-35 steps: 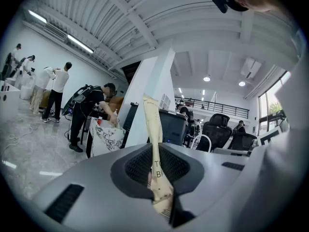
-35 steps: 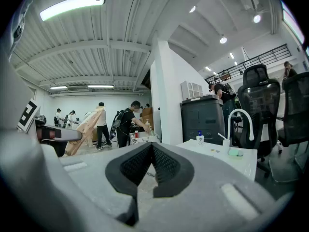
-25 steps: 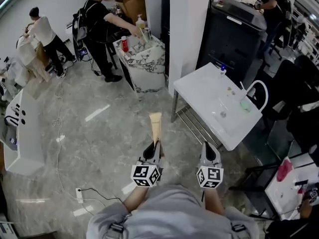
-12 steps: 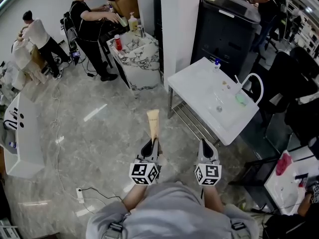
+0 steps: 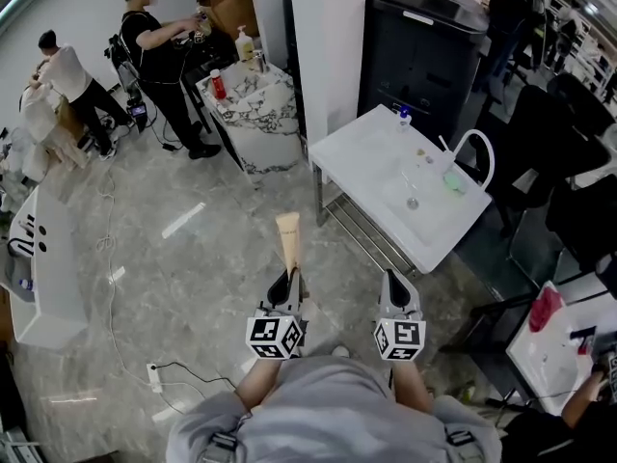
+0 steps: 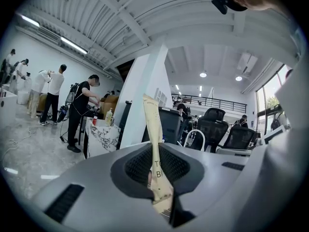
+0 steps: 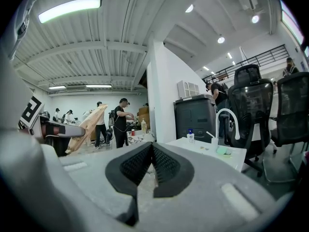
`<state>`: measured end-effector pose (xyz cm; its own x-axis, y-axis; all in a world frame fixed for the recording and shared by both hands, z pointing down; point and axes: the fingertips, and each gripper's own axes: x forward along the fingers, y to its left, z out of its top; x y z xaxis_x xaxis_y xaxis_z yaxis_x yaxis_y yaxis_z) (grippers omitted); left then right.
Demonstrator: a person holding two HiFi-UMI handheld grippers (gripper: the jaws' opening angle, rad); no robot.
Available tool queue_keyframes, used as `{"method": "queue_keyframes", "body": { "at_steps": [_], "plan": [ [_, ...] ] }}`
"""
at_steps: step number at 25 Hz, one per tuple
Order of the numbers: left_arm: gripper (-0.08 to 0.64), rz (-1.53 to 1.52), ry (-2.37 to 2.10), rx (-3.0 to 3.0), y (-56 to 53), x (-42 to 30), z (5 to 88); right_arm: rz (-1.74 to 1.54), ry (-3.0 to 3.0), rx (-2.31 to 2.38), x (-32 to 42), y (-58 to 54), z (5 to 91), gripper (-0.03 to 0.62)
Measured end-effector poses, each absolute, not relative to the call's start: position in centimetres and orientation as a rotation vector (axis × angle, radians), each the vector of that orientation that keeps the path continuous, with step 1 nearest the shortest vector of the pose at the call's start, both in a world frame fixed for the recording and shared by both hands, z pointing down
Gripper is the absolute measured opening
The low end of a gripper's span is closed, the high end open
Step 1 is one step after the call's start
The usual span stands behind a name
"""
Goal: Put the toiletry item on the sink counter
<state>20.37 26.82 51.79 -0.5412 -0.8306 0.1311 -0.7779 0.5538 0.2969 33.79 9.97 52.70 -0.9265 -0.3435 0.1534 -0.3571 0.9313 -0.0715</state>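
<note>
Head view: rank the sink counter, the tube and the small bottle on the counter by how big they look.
Largest: sink counter, by far.
Next: tube, held in the left gripper; it is nearer the camera, which flatters it.
Smallest: bottle, tiny.

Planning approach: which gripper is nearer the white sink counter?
Right. The right gripper hangs just short of the sink counter; the left gripper, clamping the tube, is farther off to its left.

Place: I'd call it an open-plan lab;
Signs: freestanding sink worktop (image 5: pixel 352 157); marble vanity (image 5: pixel 260 128); swivel chairs (image 7: pixel 251 105); ribbed ceiling (image 6: pixel 120 28); strip lights (image 7: pixel 70 8)
</note>
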Motion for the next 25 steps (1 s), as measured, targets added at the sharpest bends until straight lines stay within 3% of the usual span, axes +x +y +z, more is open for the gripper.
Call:
{"method": "queue_keyframes", "body": {
  "at_steps": [13, 25],
  "plan": [
    [0.035, -0.271, -2.517, 1.353, 24.0, 24.0, 52.6, 0.159, -2.948, 0.565, 37.9, 7.2, 53.4, 0.003],
    [0.035, -0.285, -2.496, 1.4, 21.4, 20.3, 52.4, 0.154, -2.938, 0.602, 34.5, 5.3, 53.3, 0.003]
  ]
}}
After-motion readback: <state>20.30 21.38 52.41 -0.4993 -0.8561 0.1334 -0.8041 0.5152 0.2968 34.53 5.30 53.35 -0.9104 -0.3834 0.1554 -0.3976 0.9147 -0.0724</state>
